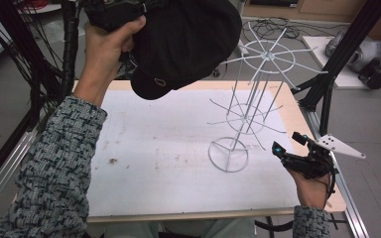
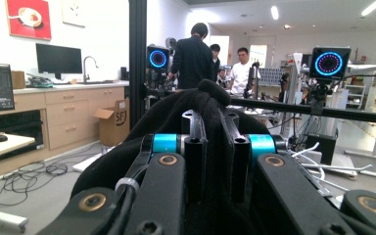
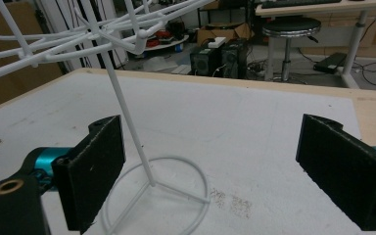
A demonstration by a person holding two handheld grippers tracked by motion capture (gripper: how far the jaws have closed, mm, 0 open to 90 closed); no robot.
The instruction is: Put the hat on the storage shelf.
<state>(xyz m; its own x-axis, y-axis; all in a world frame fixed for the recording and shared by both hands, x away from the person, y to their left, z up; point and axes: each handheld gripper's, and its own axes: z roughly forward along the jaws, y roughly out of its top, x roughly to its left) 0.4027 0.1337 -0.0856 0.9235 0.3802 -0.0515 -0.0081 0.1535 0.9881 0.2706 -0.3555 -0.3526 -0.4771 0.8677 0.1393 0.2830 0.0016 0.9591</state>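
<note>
Above white table [image 1: 144,148], left hand-held gripper [image 2: 214,147] pinches black cap [image 1: 188,42]; right one [image 3: 215,166] spread.

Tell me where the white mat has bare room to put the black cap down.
The mat lies bare from its left edge to the wire rack's ring base, and along the near edge. The right side is crowded: the rack spreads its arms there, with the right gripper beside the base.

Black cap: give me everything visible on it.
The black cap is soft, dark fabric with a small pale emblem near its lower edge. It hangs in the air above the table's far left, beside the top tier of the white wire rack. The left tongs are shut on a bunched fold of it.
</note>
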